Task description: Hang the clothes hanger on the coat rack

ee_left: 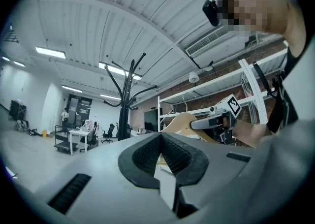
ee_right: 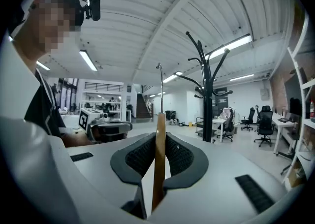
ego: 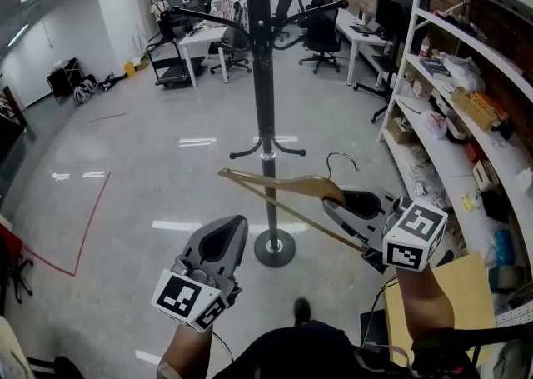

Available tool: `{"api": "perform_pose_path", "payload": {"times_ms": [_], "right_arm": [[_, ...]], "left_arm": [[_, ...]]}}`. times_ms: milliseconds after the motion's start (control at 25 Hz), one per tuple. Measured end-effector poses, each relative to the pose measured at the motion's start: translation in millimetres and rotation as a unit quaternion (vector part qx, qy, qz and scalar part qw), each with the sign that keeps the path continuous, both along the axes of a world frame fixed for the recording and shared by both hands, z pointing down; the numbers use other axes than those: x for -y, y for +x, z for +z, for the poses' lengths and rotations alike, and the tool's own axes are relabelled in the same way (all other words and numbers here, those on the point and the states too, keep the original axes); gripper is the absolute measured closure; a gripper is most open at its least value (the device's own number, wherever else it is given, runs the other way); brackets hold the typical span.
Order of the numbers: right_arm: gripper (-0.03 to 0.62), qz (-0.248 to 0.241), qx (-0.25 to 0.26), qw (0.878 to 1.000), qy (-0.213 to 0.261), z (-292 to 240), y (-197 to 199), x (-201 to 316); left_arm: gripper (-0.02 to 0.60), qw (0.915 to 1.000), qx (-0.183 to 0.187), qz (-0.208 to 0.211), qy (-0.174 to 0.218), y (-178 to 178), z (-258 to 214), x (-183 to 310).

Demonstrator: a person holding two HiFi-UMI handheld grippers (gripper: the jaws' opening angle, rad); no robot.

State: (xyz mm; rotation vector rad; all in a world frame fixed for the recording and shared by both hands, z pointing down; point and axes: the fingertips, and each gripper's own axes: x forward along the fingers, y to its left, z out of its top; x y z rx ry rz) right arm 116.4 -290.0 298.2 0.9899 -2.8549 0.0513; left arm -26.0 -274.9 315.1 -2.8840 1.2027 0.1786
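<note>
Right gripper (ego: pixel 337 202) clamped on the wooden hanger (ego: pixel 283 186), just below its hook. The hanger is held roughly level, not on the rack (ego: pixel 261 61), its tip crossing the pole in head view. Left gripper (ego: pixel 237 223) closed, empty, lower left.

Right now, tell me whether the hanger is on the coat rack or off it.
Off it. The right gripper clamps the wooden hanger, its metal hook catching no arm of the coat rack.
</note>
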Motion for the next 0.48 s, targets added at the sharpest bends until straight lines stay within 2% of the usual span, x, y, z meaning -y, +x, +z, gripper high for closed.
{"api": "perform_pose_path", "payload": {"times_ms": [240,480], "right_arm": [[0.537,-0.101,0.011,0.995,0.004,-32,-10,69],[0.537,-0.169,-0.001,0.986,-0.003,-35,-27,119]], "left_arm": [[0.581,0.9996,-0.005,-0.021,0.019,21,-26,57],[0.581,0.9994,0.000,-0.024,0.023,34,-29,93]]}}
